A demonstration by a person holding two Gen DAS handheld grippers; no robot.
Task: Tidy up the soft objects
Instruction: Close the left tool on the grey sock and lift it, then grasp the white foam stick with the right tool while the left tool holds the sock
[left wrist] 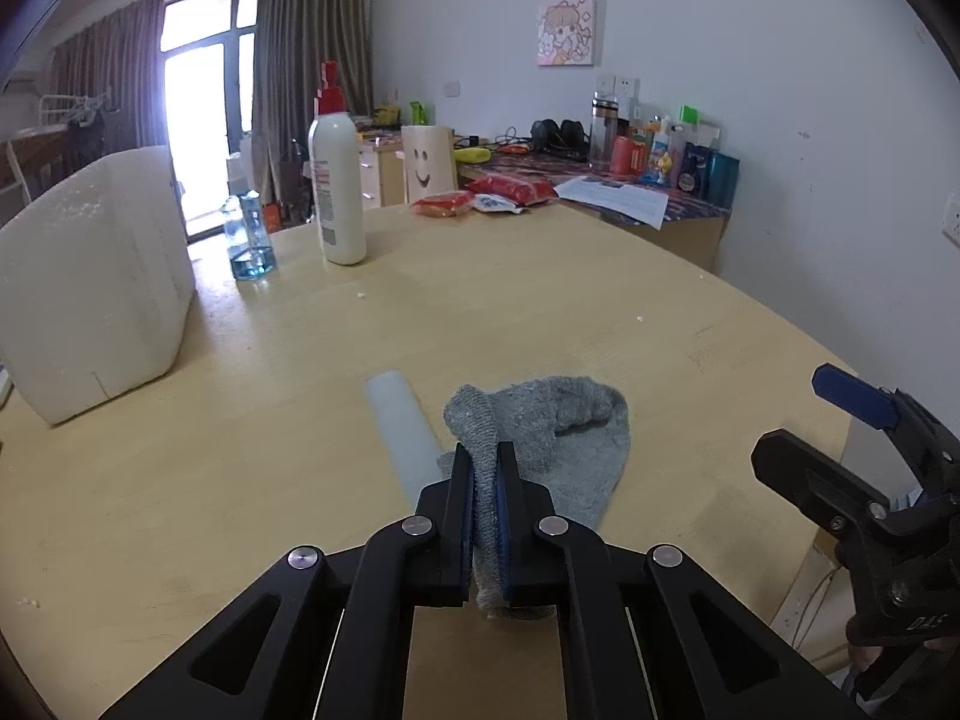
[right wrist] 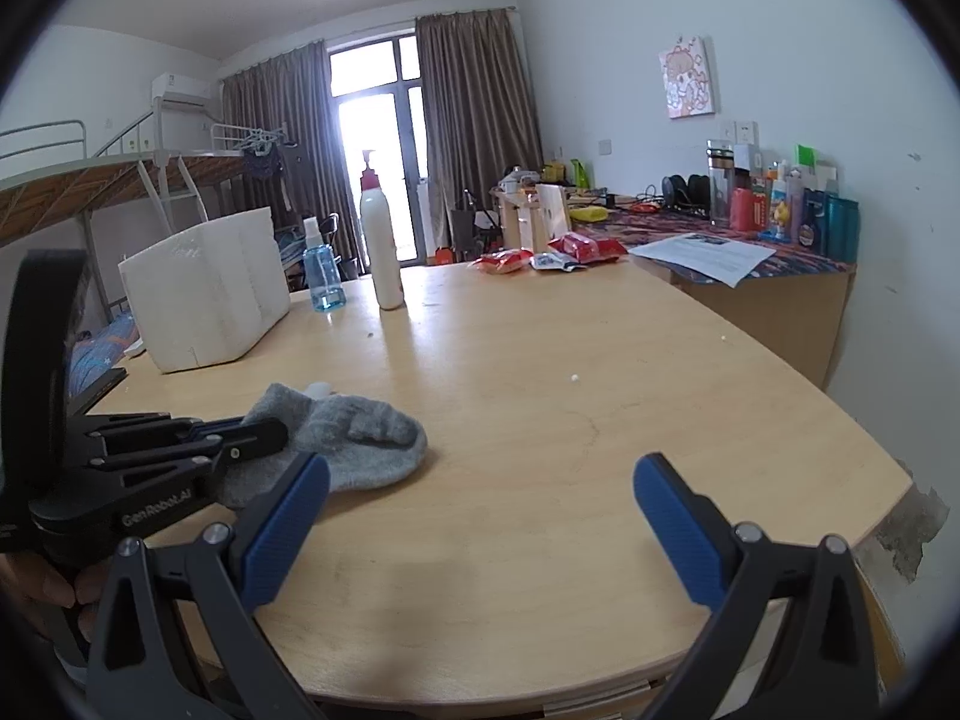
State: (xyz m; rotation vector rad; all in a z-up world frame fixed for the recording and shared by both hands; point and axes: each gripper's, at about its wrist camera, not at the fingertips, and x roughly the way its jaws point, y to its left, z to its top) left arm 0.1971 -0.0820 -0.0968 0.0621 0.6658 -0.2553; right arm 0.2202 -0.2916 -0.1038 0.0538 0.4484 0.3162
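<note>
So on the wooden table [left wrist: 540, 312], left to right: one white foam box [left wrist: 90, 282], one blue spray bottle [left wrist: 249, 234], one tall white lotion bottle [left wrist: 336, 192], three snack packets [left wrist: 480, 198]. One grey sock [left wrist: 540, 438] lies near the front edge, its cuff pinched tight in the left gripper [left wrist: 485, 480], which reads "GenRobot.AI". Right gripper [right wrist: 480, 516] spread wide, holding nothing.

We read "GenRobot.AI" in white on the black body of the left hand-held gripper [right wrist: 264, 438]. Bottle labels and the printed sheet at the worktop's far edge: too blurred to read.
</note>
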